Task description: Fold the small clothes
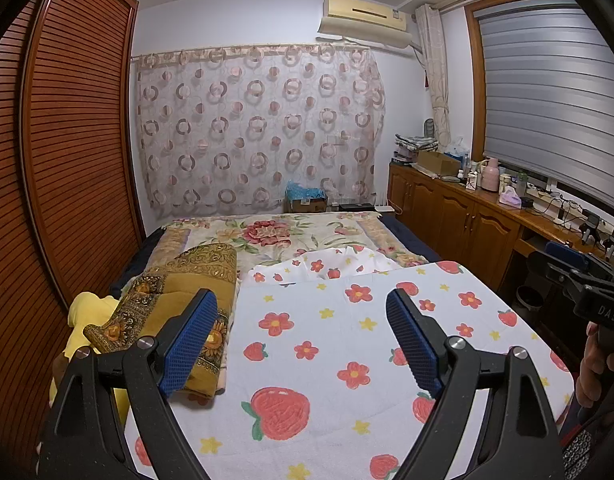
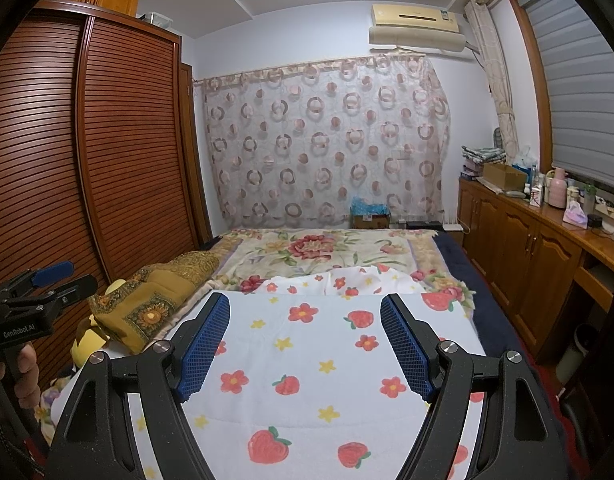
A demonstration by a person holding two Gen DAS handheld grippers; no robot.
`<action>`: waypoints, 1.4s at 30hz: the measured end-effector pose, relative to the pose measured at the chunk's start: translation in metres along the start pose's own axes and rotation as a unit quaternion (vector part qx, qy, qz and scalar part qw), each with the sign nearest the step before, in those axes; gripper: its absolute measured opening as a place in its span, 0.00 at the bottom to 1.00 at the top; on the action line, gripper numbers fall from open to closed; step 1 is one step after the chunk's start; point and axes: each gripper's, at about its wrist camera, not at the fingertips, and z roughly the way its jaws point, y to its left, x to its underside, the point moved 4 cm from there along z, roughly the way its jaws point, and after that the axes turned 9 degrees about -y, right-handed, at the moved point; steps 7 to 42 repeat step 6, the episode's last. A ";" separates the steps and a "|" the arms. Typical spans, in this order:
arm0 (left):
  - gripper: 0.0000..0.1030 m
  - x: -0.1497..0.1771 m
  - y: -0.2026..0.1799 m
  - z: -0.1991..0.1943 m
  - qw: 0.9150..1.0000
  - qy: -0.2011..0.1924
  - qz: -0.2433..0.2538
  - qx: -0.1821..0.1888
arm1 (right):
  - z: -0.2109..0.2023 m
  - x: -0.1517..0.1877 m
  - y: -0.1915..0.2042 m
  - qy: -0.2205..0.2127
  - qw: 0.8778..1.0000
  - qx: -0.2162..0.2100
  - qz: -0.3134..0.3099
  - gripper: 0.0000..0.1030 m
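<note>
On the bed, strawberry-print cloth, louvered wardrobe, patterned curtain

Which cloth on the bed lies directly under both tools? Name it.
The white strawberry-and-flower cloth; the mustard sunflower blanket lies folded to its left.

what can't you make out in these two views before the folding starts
- Yellow item, left wrist view: mostly hidden under the brown patterned blanket; garment or toy, cannot tell.
- Strawberry-print cloth: near edge cut off by the frame and the open left gripper; shape unclear.
- Right gripper, open, hides cloth beneath it.
- Counter clutter: too small to identify.
</note>
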 end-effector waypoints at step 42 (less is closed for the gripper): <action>0.84 0.000 0.000 -0.001 1.000 0.000 -0.001 0.000 | 0.000 0.000 -0.001 0.000 1.000 -0.001 0.000 0.77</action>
